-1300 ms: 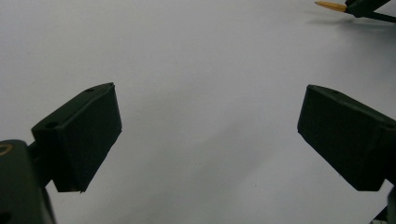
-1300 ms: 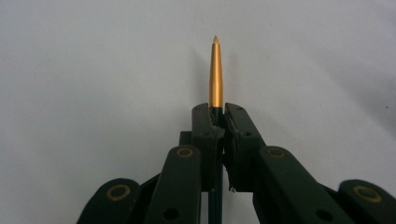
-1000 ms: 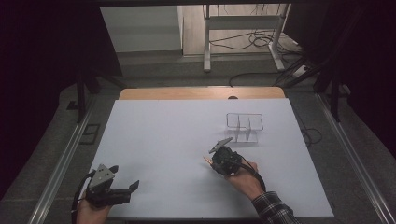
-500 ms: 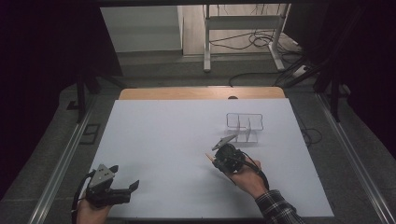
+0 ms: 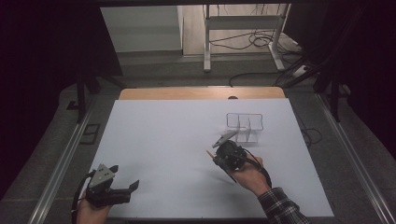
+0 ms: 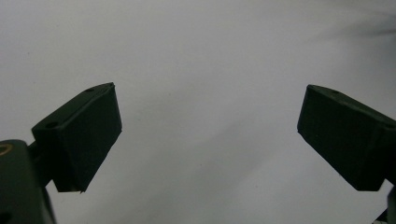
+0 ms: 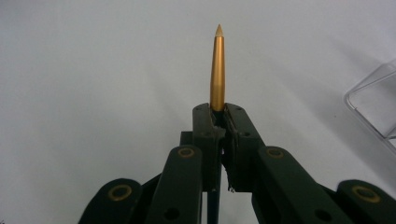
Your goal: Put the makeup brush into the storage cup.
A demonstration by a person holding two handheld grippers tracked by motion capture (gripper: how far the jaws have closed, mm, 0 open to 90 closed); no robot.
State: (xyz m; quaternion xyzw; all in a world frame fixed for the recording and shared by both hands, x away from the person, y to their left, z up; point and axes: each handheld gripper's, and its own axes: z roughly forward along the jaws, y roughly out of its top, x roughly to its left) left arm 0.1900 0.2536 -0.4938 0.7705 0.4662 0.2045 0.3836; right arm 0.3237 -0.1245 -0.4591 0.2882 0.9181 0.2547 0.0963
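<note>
Meanwhile the right hand-held gripper, clamping a gold pen, has shifted slightly left; the left hand-held gripper stays wide.

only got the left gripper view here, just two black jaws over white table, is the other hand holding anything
Observer: Yes, the right gripper is shut on a gold pen, tip pointing out past its jaws.
Operator: anything near it on the table
Observer: A clear divided organizer stands just beyond the right gripper in the high view.
Operator: and where is my gripper
Observer: The left gripper sits open at the table's near left corner, far from the organizer.
</note>
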